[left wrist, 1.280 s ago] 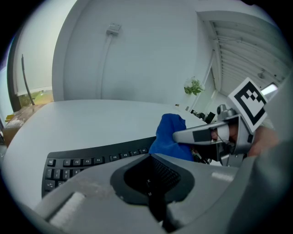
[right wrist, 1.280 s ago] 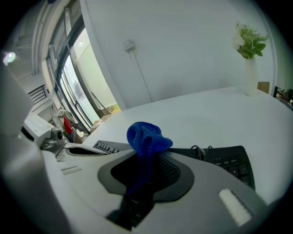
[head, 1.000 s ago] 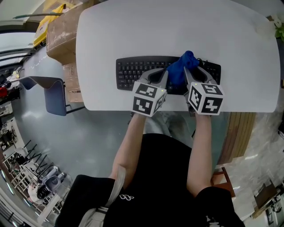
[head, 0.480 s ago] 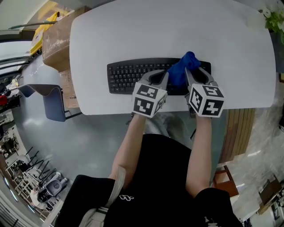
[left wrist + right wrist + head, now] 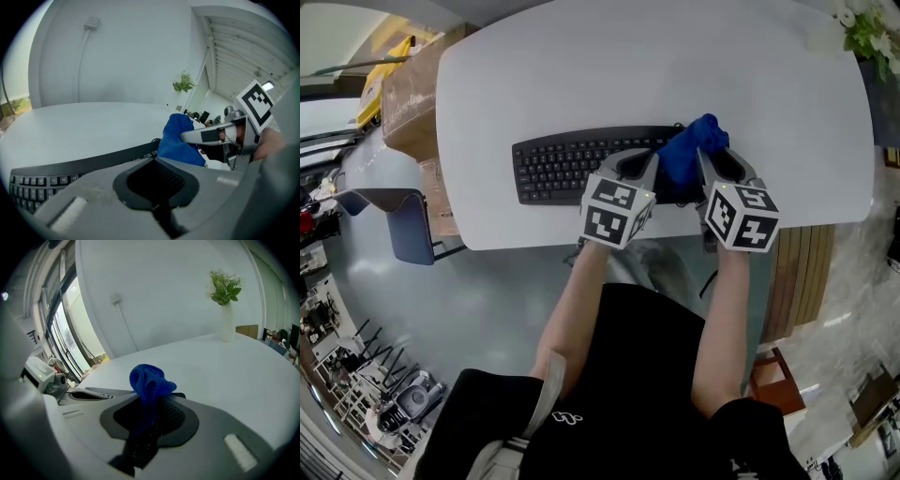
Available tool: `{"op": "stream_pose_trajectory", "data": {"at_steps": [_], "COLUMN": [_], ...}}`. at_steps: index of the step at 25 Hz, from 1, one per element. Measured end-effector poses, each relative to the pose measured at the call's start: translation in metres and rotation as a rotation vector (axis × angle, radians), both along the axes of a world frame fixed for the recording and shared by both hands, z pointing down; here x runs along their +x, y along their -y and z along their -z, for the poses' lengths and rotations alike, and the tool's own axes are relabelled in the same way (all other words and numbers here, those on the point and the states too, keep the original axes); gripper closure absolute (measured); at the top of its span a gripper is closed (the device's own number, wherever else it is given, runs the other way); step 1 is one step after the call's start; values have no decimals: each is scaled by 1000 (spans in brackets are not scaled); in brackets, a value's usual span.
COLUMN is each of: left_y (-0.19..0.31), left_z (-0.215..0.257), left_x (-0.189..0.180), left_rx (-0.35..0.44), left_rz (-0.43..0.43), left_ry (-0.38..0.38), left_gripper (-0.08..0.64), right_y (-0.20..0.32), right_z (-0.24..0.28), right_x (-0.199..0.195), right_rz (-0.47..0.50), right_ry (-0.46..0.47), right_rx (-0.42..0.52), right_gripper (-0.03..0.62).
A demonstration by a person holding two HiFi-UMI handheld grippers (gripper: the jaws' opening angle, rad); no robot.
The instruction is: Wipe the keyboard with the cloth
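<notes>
One black keyboard [image 5: 572, 164] lies close to the near edge of the white desk [image 5: 675, 66], its left half uncovered. Over its middle sits the left hand-held gripper [image 5: 636, 167]. Its own view shows the jaws closed together on nothing, which the head view cannot. Just to the right, a bunched blue cloth [image 5: 689, 150] rests on the keyboard's right end. The right hand-held gripper [image 5: 719, 167] pinches it, and that gripper's view shows the fabric running down between the closed jaws. Broad desk surface stretches beyond the keyboard. A vase of greenery [image 5: 227, 301] stands well apart near the far right corner.
</notes>
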State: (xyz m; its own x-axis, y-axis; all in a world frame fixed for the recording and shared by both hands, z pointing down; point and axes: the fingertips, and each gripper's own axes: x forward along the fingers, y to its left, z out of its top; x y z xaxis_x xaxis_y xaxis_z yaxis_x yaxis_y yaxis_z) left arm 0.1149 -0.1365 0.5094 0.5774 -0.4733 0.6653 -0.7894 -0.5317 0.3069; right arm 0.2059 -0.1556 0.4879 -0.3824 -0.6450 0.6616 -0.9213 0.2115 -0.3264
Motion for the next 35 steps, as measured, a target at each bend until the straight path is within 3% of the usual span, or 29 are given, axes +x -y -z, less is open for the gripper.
{"op": "stream_pose_trajectory", "data": {"at_steps": [13, 18, 29, 35], "left_y": [4, 5, -3, -16], "left_z": [-3, 1, 17, 34], "left_x": [20, 26, 31, 17], "left_rx": [-12, -3, 40, 95], "left_rz": [-26, -40, -60, -19], "left_ry": [2, -2, -22, -33], "left_gripper": [561, 561, 561, 561], "right_y": [0, -1, -9, -13], "right_z": [-13, -9, 36, 93], "right_x": [47, 66, 94, 71], "right_rz": [-93, -140, -254, -178], "right_ry": [-33, -97, -186, -123], "right_rx": [-23, -3, 150, 268], "right_gripper": [495, 497, 497, 497]}}
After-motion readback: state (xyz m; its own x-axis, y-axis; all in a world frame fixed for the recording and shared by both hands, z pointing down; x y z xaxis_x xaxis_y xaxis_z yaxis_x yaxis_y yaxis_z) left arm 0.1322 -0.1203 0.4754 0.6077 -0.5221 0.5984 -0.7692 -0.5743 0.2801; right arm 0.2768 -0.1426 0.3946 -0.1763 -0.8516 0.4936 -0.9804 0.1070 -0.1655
